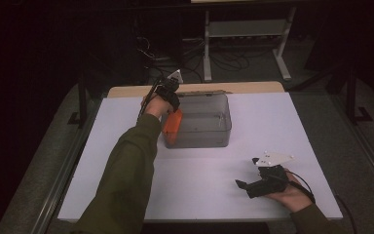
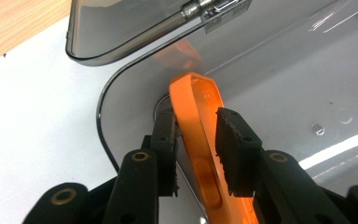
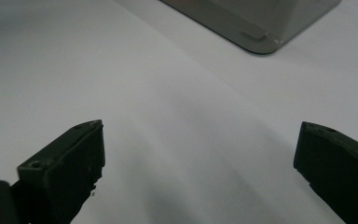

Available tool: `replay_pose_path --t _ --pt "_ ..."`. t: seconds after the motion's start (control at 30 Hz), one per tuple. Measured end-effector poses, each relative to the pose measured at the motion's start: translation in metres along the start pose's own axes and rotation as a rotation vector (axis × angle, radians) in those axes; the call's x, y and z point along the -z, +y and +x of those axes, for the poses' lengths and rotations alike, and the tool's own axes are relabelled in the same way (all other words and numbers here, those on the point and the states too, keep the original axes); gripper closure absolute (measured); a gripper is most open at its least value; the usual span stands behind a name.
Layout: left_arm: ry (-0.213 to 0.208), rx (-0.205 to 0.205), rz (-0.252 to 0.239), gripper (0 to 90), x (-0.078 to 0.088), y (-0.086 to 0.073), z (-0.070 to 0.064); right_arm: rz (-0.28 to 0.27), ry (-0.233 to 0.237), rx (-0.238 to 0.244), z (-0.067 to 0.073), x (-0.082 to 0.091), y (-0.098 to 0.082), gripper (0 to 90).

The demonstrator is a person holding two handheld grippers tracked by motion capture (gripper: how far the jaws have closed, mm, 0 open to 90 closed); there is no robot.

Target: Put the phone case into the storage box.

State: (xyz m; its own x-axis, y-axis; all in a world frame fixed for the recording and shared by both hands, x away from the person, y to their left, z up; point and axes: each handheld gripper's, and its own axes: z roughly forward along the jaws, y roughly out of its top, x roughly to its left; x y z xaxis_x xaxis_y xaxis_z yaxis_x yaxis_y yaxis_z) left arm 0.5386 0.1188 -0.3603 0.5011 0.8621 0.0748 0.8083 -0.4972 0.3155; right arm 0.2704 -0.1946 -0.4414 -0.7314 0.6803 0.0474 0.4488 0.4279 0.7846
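I am working in what looks like a dim lab or test room. A white-topped table (image 1: 199, 195) stands on grey flooring. Behind it, loose cables (image 1: 224, 56) lie tangled on the floor beside a white metal equipment stand (image 1: 246, 29). The rest of the room is dark.

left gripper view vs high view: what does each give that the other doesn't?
Left gripper view alone: the left gripper jaws straddle the orange clasp at the grey box's rim, a slight gap at the right pad, and the lid's hinge. High view alone: the right gripper apart on the white table, and the person's green sleeve. Both share the grey box, the orange clasp and the table.
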Motion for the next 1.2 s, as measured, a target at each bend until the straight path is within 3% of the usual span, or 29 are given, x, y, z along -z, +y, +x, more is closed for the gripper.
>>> replay_pose_path --t 0.37,0.5,0.9,1.2 --pt "-0.024 -0.022 -0.090 52.8 0.020 -0.001 0.001 0.002 -0.001 0.000 0.000 0.000 0.000 1.5" --pt "-0.066 -0.057 -0.118 46.1 0.029 -0.006 0.003 0.002 -0.002 0.004 0.000 0.000 0.000 1.5" --pt "-0.245 -0.153 -0.230 35.8 0.055 -0.021 0.001 0.002 -0.001 0.007 -0.001 -0.001 0.000 1.5" --pt "-0.297 -0.210 -0.306 28.3 0.064 -0.036 0.001 0.005 -0.003 0.007 -0.001 -0.002 0.000 1.5"
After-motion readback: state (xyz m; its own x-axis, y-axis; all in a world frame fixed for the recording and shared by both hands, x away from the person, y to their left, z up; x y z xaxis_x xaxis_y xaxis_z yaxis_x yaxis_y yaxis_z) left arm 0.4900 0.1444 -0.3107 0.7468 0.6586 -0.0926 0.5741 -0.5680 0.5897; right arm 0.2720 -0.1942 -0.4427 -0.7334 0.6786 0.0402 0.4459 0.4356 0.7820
